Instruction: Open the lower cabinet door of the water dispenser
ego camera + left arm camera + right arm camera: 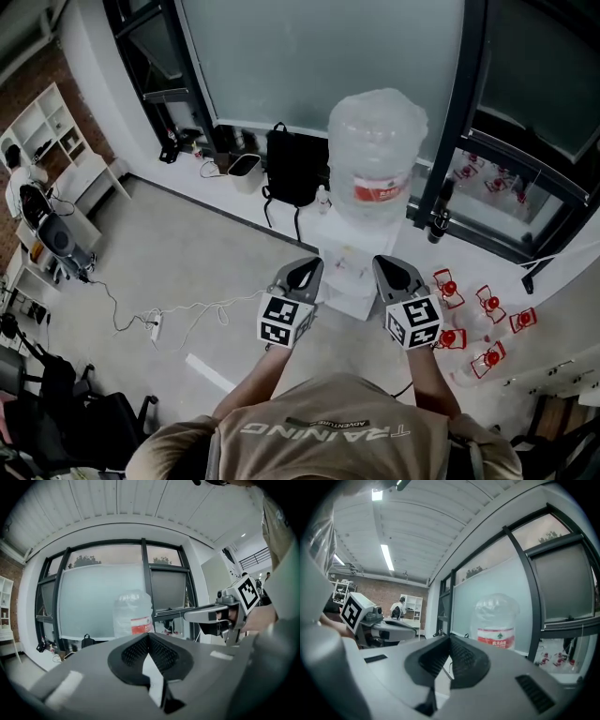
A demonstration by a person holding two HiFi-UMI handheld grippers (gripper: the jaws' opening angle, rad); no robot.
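The white water dispenser stands against the window wall with a large clear bottle on top. Its lower cabinet door is hidden from the head view by the top-down angle. My left gripper and right gripper hover side by side just in front of the dispenser's top, both shut and empty. In the left gripper view the shut jaws point level at the bottle, with the right gripper alongside. In the right gripper view the shut jaws face the bottle, the left gripper beside them.
A black backpack and a white bin sit left of the dispenser. Several red-capped empty bottles lie on the floor at right. A power strip with cable trails at left. Shelves and a seated person are far left.
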